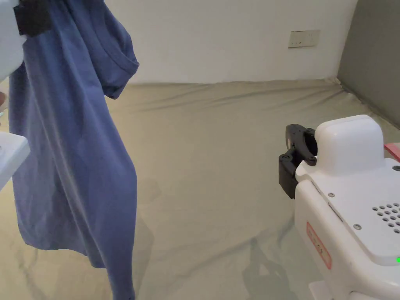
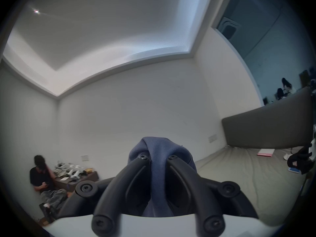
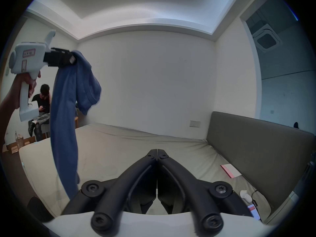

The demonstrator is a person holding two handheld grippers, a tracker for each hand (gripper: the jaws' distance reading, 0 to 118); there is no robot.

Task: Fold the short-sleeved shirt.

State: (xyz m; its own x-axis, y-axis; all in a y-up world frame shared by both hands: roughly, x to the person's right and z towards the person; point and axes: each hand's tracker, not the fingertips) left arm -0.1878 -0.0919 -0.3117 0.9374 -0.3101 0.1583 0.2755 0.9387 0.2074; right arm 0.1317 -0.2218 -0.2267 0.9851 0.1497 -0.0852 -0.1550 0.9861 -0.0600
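- Our left gripper [image 2: 158, 158] had its black curved jaws clamped on a bunched fold of the blue short-sleeved shirt [image 1: 74, 156], the soft knit fabric pinched between the two tips.
- We held the shirt raised above the bed [image 1: 218, 156]; it hung down in a long, limp drape of vertical folds, with one ribbed-edged opening curling out near the top.
- In the right gripper view the shirt's lower end dangled just over the near part of the mattress.
- Our right gripper [image 3: 157, 155] was closed with nothing in it, its smooth black jaws meeting tip to tip, well apart from the shirt.
- The bed wore a beige, lightly wrinkled sheet, with a padded grey headboard [image 3: 259, 143] along one side.
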